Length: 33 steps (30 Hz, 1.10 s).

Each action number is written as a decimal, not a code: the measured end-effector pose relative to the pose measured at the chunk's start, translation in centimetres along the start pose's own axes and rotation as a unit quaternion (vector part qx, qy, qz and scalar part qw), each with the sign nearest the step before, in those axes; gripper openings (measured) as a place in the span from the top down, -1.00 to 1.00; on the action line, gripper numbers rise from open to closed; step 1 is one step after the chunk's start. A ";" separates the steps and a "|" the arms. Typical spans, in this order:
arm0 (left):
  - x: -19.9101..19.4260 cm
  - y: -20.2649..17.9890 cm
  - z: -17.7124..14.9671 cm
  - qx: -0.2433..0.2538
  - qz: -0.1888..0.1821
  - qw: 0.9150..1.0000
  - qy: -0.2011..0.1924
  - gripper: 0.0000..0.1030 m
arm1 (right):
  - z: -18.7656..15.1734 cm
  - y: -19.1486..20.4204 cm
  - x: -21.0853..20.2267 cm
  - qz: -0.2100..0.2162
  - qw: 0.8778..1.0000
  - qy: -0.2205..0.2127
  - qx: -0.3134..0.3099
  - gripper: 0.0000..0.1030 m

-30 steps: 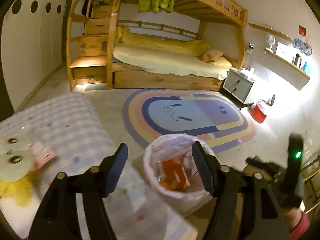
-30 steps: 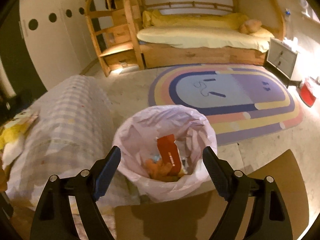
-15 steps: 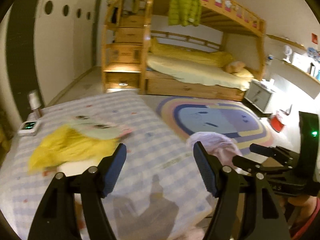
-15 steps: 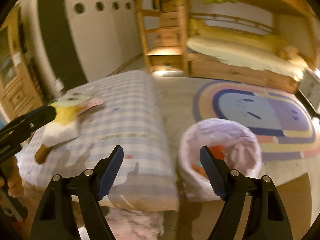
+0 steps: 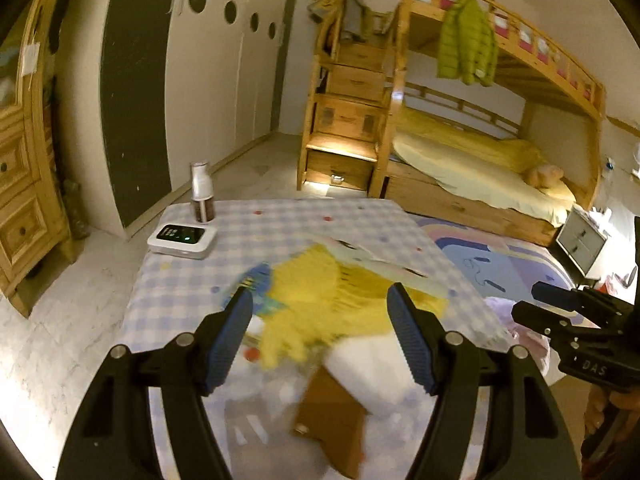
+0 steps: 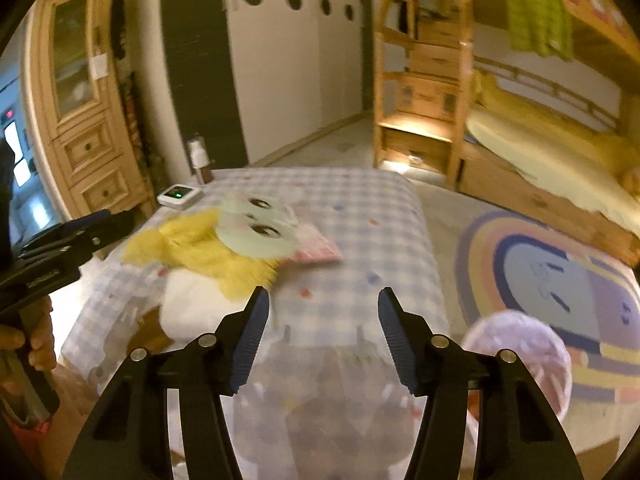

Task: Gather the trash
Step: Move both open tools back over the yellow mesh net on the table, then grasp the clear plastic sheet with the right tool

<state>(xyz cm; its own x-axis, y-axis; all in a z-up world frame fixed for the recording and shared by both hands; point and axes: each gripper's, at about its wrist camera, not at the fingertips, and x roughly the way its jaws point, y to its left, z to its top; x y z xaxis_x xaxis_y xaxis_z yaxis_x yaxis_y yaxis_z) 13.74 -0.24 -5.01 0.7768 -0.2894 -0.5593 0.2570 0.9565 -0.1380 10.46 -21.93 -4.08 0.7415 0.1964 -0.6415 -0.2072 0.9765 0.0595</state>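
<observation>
A pile of trash lies on the checked tablecloth (image 5: 304, 224): a yellow fringed piece (image 5: 320, 292), a pale green card with cartoon eyes (image 6: 256, 228), a pink wrapper (image 6: 316, 248), white paper (image 5: 376, 364) and brown cardboard (image 5: 332, 432). My left gripper (image 5: 320, 320) is open and empty just above the pile. My right gripper (image 6: 322, 320) is open and empty over the table's near edge. The bin with a pale plastic liner (image 6: 520, 360) stands on the floor at the right.
A white device with a green light (image 5: 182, 240) and a small bottle (image 5: 202, 192) sit at the table's far left corner. A wooden bunk bed (image 5: 460, 140), a rainbow rug (image 6: 560, 280) and a wooden cabinet (image 6: 84, 120) surround the table.
Both grippers have swung left, away from the bin, toward the table. The trash pile now fills the left wrist view; the bin has slid to the right edge.
</observation>
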 end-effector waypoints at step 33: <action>2.5 4.7 0.1 -0.024 0.024 0.999 0.020 -0.32 | 6.4 4.0 5.2 0.038 0.999 0.018 -0.015 0.72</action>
<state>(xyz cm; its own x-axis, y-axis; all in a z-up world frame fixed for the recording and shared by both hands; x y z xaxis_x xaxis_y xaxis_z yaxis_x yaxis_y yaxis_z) 16.93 3.53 -6.95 0.7643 -0.2422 -0.5977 0.1910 0.9702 -0.1489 17.55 -16.39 -2.26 0.7002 0.2655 -0.6628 -0.2814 0.9558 0.0855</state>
